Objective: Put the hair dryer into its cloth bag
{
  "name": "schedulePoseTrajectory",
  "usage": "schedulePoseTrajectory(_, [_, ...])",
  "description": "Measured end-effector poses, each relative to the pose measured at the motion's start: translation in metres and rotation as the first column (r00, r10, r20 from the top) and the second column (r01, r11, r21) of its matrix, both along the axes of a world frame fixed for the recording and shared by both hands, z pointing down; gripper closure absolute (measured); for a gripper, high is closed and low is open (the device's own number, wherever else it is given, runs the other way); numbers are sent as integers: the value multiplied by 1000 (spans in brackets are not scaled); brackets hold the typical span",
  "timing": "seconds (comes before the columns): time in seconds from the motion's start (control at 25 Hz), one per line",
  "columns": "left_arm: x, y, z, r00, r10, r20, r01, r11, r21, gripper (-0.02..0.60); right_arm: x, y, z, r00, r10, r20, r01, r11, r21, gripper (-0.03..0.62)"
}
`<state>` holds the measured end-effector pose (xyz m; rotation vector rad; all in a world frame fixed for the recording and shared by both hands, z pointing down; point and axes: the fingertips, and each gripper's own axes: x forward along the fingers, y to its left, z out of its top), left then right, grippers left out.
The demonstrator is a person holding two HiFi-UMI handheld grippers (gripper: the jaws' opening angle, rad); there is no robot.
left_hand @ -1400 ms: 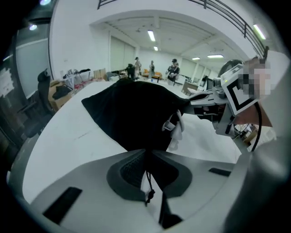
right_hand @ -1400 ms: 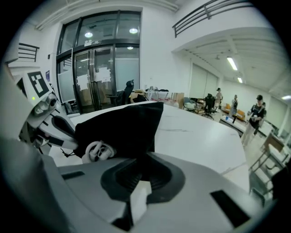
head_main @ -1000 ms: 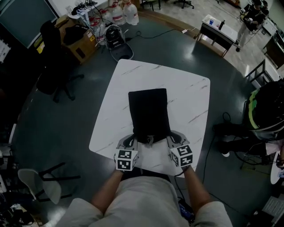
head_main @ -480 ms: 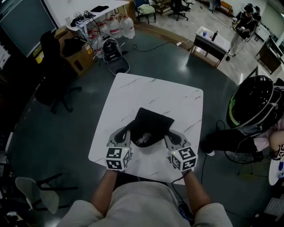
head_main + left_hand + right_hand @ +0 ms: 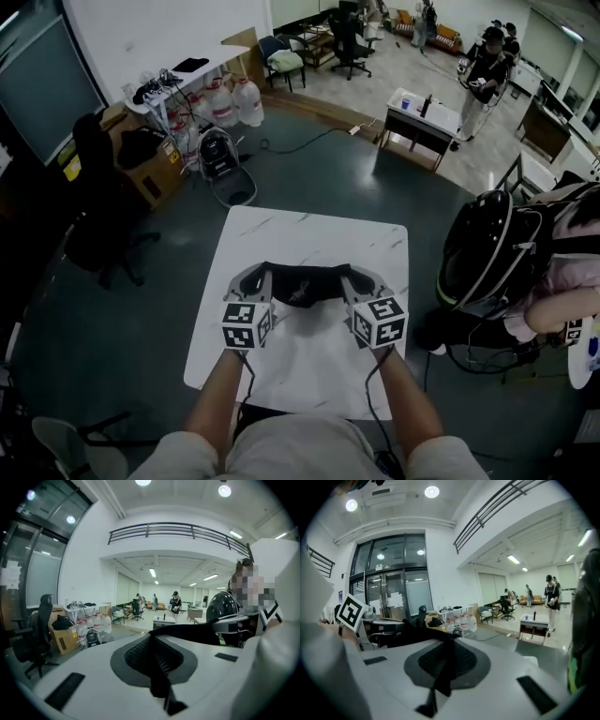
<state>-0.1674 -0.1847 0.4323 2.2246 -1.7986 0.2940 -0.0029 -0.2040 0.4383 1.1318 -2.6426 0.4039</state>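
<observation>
The black cloth bag (image 5: 305, 281) hangs stretched between both grippers above the white marble-look table (image 5: 281, 375). My left gripper (image 5: 266, 273) is shut on the bag's left edge. In the left gripper view the black cloth (image 5: 197, 631) is pinched between the closed jaws (image 5: 152, 660) and runs off to the right. My right gripper (image 5: 345, 275) is shut on the bag's right edge. In the right gripper view the cloth (image 5: 408, 635) leaves the jaws (image 5: 444, 660) toward the left. A small pale glint (image 5: 300, 293) shows in the bag's middle; the hair dryer itself cannot be made out.
A person in a black helmet (image 5: 487, 248) stands close to the table's right side. A dark office chair (image 5: 94, 206), boxes and water bottles (image 5: 230, 98) are at the far left. A small desk (image 5: 422, 117) and other people stand further back.
Both grippers have risen together, lifting the bag off the table, where it lay flat. It now hangs bunched between them, and the head view has tilted up.
</observation>
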Motion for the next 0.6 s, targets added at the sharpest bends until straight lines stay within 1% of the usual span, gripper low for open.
schedulePoseTrajectory(0.24, [8, -75, -21, 997, 66, 34, -66, 998, 1, 565, 0, -67, -22, 997, 75, -12, -74, 996, 45, 574])
schedulePoseTrajectory(0.36, [4, -100, -31, 995, 75, 61, -76, 997, 8, 565, -2, -87, -32, 995, 101, -9, -100, 993, 69, 573])
schedulePoseTrajectory(0.48, [1, -112, -32, 994, 82, 74, -82, 997, 8, 565, -1, -97, -29, 992, 126, -18, -125, 989, 73, 574])
schedulePoseTrajectory(0.6, [0, -105, -18, 994, 81, 67, -80, 997, -14, 565, 1, -91, -13, 991, 131, -32, -129, 990, 51, 574])
